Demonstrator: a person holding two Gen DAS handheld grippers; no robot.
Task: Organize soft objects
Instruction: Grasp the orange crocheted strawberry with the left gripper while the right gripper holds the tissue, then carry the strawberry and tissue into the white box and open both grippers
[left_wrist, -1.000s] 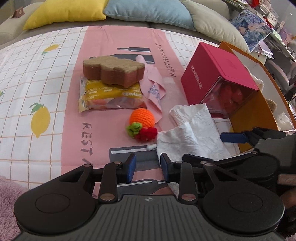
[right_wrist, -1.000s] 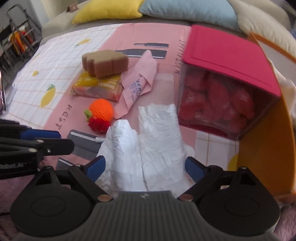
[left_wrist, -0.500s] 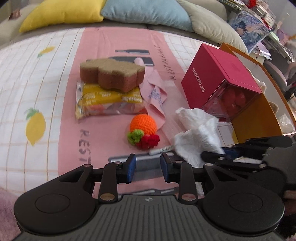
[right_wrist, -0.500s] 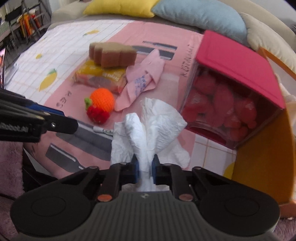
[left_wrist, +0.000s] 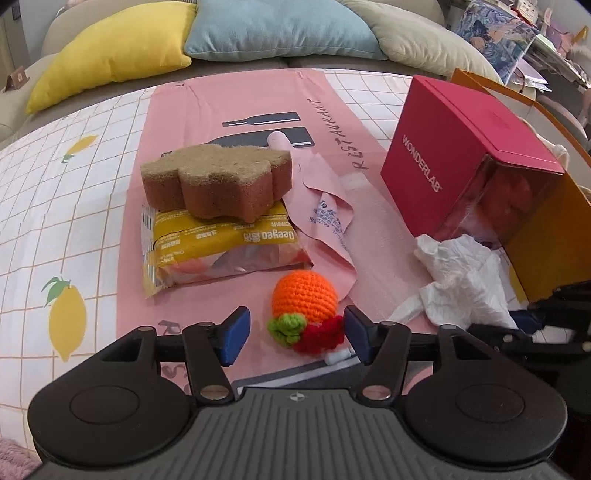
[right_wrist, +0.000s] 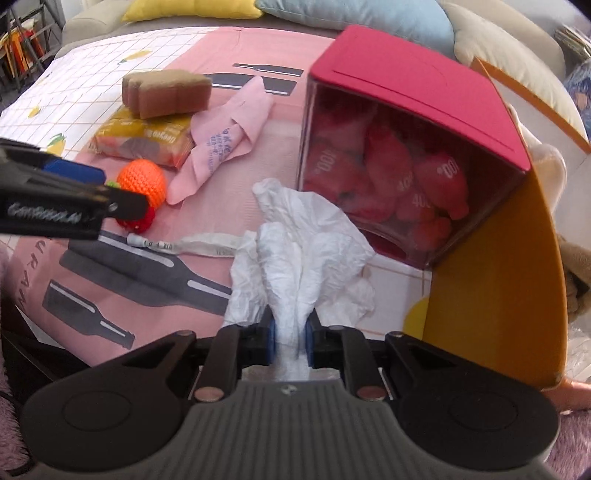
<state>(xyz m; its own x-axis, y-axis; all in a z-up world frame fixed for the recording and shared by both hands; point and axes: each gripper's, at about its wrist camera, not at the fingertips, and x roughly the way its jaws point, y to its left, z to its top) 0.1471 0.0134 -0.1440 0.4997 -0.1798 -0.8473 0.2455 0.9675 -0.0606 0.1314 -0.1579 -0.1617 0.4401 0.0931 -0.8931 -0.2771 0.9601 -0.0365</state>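
The right tool (right_wrist: 289, 341) is pinched tight on a crumpled white tissue (right_wrist: 295, 254), whose bunched end runs between its blue pads (right_wrist: 272, 341) while the rest fans out over the pink mat (right_wrist: 147, 295) in front of the red box (right_wrist: 406, 122). The box lies on its side with its clear face toward the right wrist camera, full of red packets, and its far side rests against an orange bin (right_wrist: 498, 295). The left tool (left_wrist: 295, 334) is spread wide, one pad (left_wrist: 234, 332) on each side of a crocheted orange (left_wrist: 304, 301) with green and red knitted bits at its near end; the pads look close to the toy but apart from it, though the angle makes contact hard to judge. Just behind the orange lies a yellow snack pack (left_wrist: 221, 243), and a brown sponge (left_wrist: 218, 184) sits on top of it. A pink cloth (left_wrist: 325, 218) with blue print lies beside the pack, one corner reaching down next to the orange. A thin white wrapper (right_wrist: 184, 245) lies on the mat between the orange and the tissue. All of this rests on a counter covered by a lemon-print sheet (left_wrist: 55, 184), with yellow (left_wrist: 110, 48) and blue (left_wrist: 277, 29) cushions at the far edge
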